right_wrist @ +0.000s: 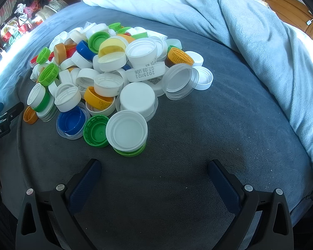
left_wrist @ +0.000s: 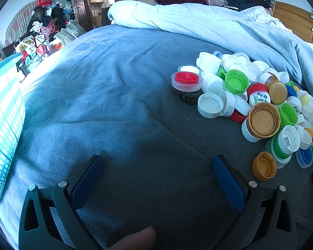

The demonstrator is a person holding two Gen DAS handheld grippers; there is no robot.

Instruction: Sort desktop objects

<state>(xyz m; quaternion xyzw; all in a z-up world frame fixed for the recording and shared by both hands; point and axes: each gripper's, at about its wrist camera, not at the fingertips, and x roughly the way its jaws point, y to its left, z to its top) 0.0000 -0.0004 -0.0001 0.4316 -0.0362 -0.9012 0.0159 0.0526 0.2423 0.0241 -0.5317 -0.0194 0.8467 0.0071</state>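
Note:
A heap of bottle caps [left_wrist: 258, 104] in white, green, orange, blue and red lies on a grey-blue bedspread [left_wrist: 114, 87], to the right in the left wrist view. My left gripper [left_wrist: 158, 162] hangs open over bare cloth, well left of the heap, nothing between its blue pads [left_wrist: 87, 179]. In the right wrist view the same heap of caps [right_wrist: 114, 79] fills the upper left. My right gripper [right_wrist: 154, 165] is open just below it, above cloth, and a white cap [right_wrist: 126, 131] stacked on a green one lies nearest its left finger.
A turquoise perforated basket [left_wrist: 4, 125] stands at the left edge of the bed. A light blue quilt [right_wrist: 250, 48] is bunched along the far and right side. Piles of clothes and bags [left_wrist: 43, 29] lie beyond the bed. A thumb [left_wrist: 135, 239] shows at the bottom.

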